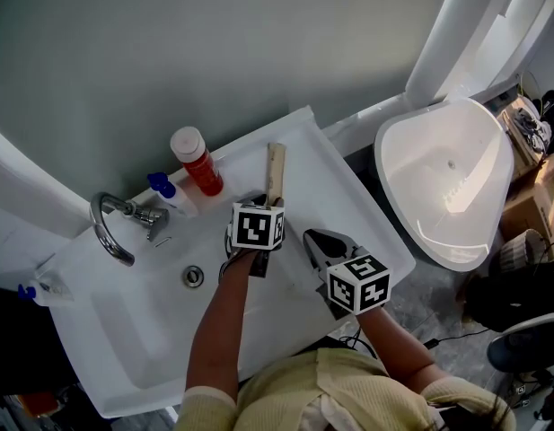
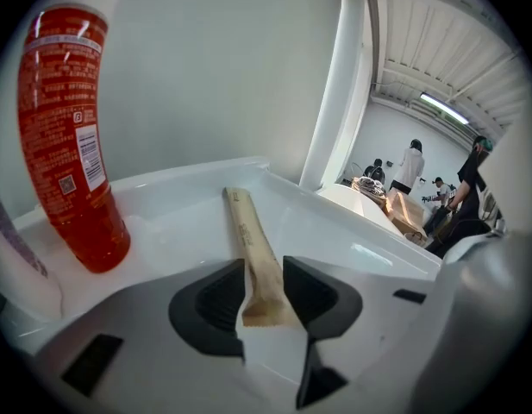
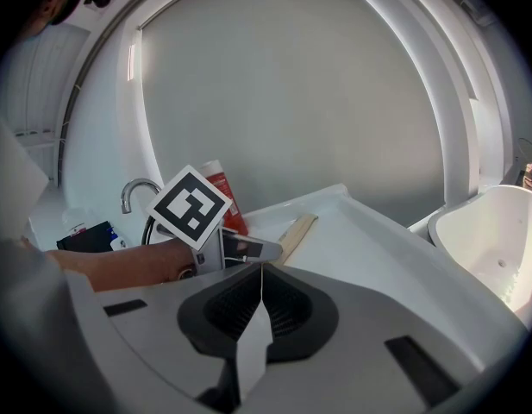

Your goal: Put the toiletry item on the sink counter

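Grey wall backs a white sink table [image 1: 348, 214], and the toiletry item, a long flat paper-wrapped stick [image 2: 248, 240], lies flat on its back right part, right of the red bottle [image 1: 197, 162] and apart from it. Its long axis runs from the near end, which sits between the jaws of the left gripper [image 2: 264, 291], away toward the table's back edge. Those jaws stand spread, with no pad pressing the wrapper, so the placing looks done and the release is the step in hand. To finish cleanly, lift the left gripper back along the stick's own line, so neither pad drags it askew or nudges the bottle. The right gripper [image 3: 259, 304] waits near the table's front edge, jaws pressed together on nothing.
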`<state>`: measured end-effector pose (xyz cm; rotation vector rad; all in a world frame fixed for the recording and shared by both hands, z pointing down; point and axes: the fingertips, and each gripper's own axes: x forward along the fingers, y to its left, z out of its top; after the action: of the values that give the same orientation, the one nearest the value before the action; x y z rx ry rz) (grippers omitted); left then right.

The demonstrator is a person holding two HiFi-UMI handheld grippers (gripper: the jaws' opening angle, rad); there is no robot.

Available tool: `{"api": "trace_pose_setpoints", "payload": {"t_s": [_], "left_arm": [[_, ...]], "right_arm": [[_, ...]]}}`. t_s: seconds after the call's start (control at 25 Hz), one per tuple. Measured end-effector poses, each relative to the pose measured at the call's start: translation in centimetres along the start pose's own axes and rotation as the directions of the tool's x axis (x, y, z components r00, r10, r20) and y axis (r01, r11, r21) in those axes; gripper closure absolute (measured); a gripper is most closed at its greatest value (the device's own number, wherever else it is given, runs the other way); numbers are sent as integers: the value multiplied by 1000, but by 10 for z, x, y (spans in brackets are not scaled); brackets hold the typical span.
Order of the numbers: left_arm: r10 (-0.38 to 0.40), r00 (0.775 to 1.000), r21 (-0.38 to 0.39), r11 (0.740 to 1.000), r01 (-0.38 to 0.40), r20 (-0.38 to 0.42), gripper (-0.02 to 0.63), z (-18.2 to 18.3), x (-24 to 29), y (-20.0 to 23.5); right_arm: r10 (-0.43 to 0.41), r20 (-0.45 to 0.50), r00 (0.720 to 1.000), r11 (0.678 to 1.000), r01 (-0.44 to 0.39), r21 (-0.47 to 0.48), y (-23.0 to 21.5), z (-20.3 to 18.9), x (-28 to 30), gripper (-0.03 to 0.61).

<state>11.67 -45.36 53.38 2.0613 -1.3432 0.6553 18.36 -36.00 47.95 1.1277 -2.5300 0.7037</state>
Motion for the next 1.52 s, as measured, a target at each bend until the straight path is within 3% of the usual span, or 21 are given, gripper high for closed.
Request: {"api": "trace_pose_setpoints", "payload": {"t_s": [0.76, 1.08, 1.52], "left_arm": [[-45, 998, -28, 999, 47, 41, 451, -21, -58, 15], [-77, 996, -75, 994, 80, 44, 485, -43, -93, 17], [-39, 997, -95, 994, 45, 61, 488, -70, -138, 31]], "right_arm": [[-55, 18, 998, 998, 55, 9, 39, -6, -8, 552], [-62, 19, 998, 998, 62, -3, 58, -8, -11, 552], [-55, 39, 998, 998, 56, -24, 89, -7, -13, 552]]}}
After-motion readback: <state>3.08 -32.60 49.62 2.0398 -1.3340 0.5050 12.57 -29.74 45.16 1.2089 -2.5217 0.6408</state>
